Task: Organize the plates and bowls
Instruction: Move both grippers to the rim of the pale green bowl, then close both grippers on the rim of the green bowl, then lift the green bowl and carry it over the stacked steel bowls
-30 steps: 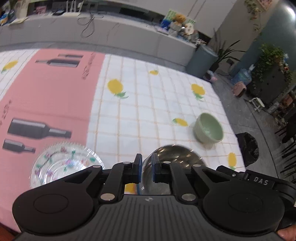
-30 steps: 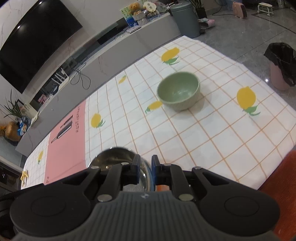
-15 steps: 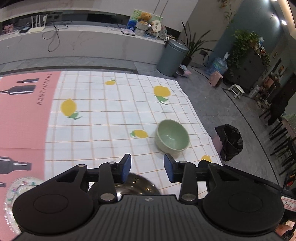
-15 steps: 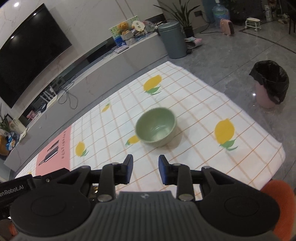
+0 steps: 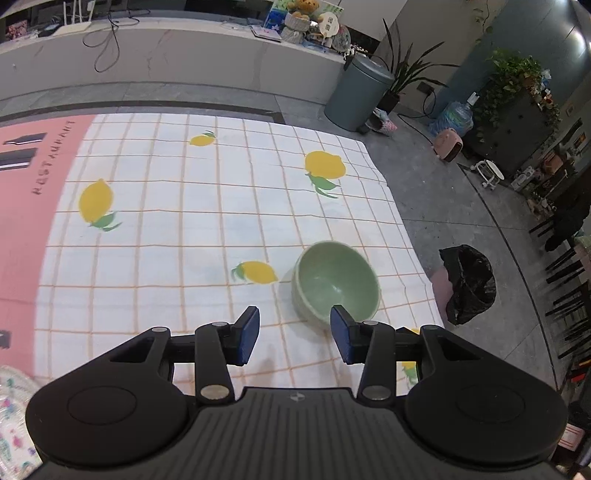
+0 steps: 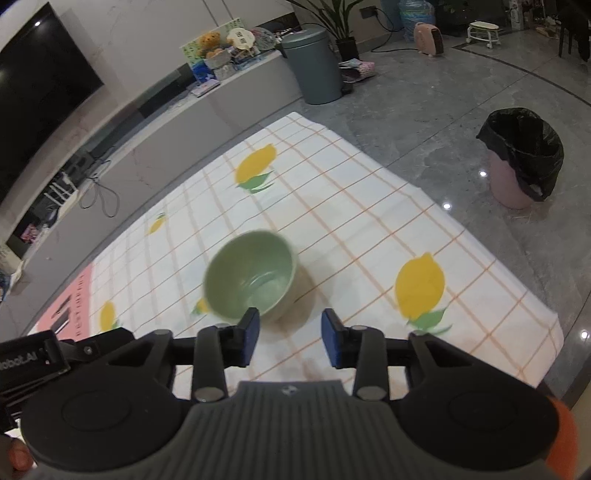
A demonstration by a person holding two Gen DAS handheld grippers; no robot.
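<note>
Green bowl (image 5: pixel 335 282) near tablecloth (image 5: pixel 207 229) edge, left claw (image 5: pixel 294 335) and right claw (image 6: pixel 290 338) spread, empty

Checked tablecloth (image 5: pixel 207 206) with printed lemons and a pink panel at its left, spread flat. Beyond its far edge, a long grey ledge (image 5: pixel 177 55) carrying cables, a teddy bear (image 5: pixel 301 7) and small clutter. Grey lidded bin (image 5: pixel 356 92) on the floor at the ledge's right end, potted plant (image 5: pixel 400 70) just behind it. Black-lined pink wastebasket (image 6: pixel 521 158) on the glossy grey floor (image 6: pixel 424 110), well apart from the cloth's right edge. Large dark screen (image 6: pixel 40 92) on the wall above the ledge. Small pink heater (image 6: pixel 428 38) and white stool (image 6: pixel 482 31) farther back. Water bottle (image 5: pixel 454 118) beside leafy shelving at right.
</note>
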